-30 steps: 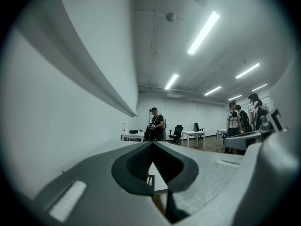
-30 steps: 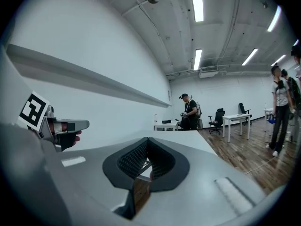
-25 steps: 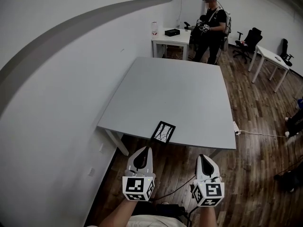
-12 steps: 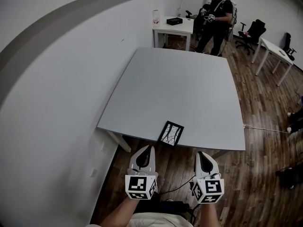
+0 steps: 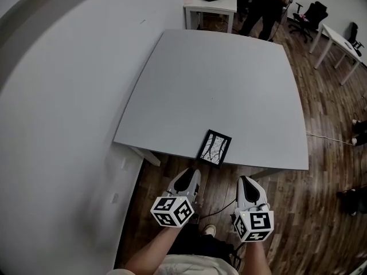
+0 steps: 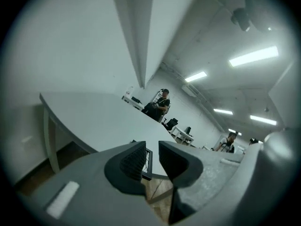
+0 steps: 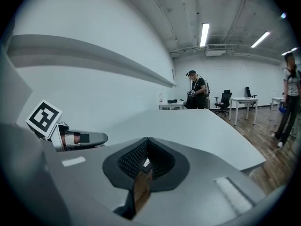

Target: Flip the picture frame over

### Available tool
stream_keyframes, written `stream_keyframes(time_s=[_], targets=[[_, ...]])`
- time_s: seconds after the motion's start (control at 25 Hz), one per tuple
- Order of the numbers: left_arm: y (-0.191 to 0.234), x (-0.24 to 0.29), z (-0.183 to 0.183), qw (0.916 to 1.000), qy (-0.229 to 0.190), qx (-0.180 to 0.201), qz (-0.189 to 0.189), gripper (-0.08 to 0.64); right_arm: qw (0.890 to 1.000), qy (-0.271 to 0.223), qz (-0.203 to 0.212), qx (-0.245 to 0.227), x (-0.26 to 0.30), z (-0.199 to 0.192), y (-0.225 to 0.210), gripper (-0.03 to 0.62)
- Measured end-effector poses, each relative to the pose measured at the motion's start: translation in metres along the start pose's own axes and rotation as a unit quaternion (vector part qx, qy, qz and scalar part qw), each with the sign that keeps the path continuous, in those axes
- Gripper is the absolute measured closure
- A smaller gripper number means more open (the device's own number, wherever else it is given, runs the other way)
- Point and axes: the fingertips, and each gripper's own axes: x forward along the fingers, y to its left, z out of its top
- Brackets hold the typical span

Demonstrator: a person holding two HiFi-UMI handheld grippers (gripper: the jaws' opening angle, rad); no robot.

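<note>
A black-framed picture frame (image 5: 215,148) lies flat, picture side up, at the near edge of the grey table (image 5: 218,79). Both grippers hover over the wooden floor just short of that edge, neither touching the frame. My left gripper (image 5: 192,175) is below and left of the frame, its jaws slightly apart and empty; in the left gripper view a corner of the frame (image 6: 147,160) shows through the gap of the left gripper (image 6: 152,157). My right gripper (image 5: 246,180) is below and right of the frame. In the right gripper view the right gripper (image 7: 147,147) has its jaws closed together on nothing.
A white wall (image 5: 63,96) runs close along the table's left side. A person (image 5: 265,2) stands past the far end beside a small white table (image 5: 212,3). Office chairs (image 5: 307,17) and another desk stand at the back right. A cable (image 5: 327,139) lies on the floor.
The head view has tilted down and the table now fills more of it. Both grippers sit slightly nearer the table edge, and the left one has rolled a little.
</note>
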Motion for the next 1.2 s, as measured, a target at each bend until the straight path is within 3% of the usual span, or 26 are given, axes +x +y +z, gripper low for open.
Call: stream_keyframes(time_s=[0.08,0.12,0.16,0.24,0.36,0.6,1.04,1.2], targets=[[0.009,0.012,-0.017,0.997,0.005,-0.076,-0.015,0.464,1.0,0.007,-0.007,0.004,0.0,-0.008,-0.006,0.568],[0.014,0.018,-0.026,0.9917,0.002,-0.126,-0.027,0.453,1.0,0.009,-0.01,0.006,0.001,-0.011,-0.009,0.568],[0.02,0.023,-0.033,0.9824,-0.006,-0.182,-0.041,0.452,1.0,0.011,-0.012,0.008,0.002,-0.014,-0.011,0.568],[0.035,0.034,-0.047,0.954,-0.028,-0.292,-0.061,0.431,1.0,0.017,-0.014,0.007,0.005,-0.018,-0.012,0.568],[0.057,0.046,-0.073,0.9201,-0.039,-0.387,-0.049,0.396,1.0,0.025,-0.013,0.006,0.008,-0.028,-0.012,0.568],[0.077,0.076,-0.106,0.8891,-0.051,-0.45,-0.068,0.35,0.999,0.038,-0.014,0.009,0.009,-0.043,-0.018,0.568],[0.073,0.112,-0.114,0.8891,-0.054,-0.45,-0.061,0.35,0.998,0.058,-0.014,0.003,0.013,-0.056,-0.026,0.568],[0.079,0.113,-0.12,0.8868,-0.059,-0.456,-0.046,0.417,0.998,0.062,-0.013,-0.003,0.015,-0.058,-0.024,0.568]])
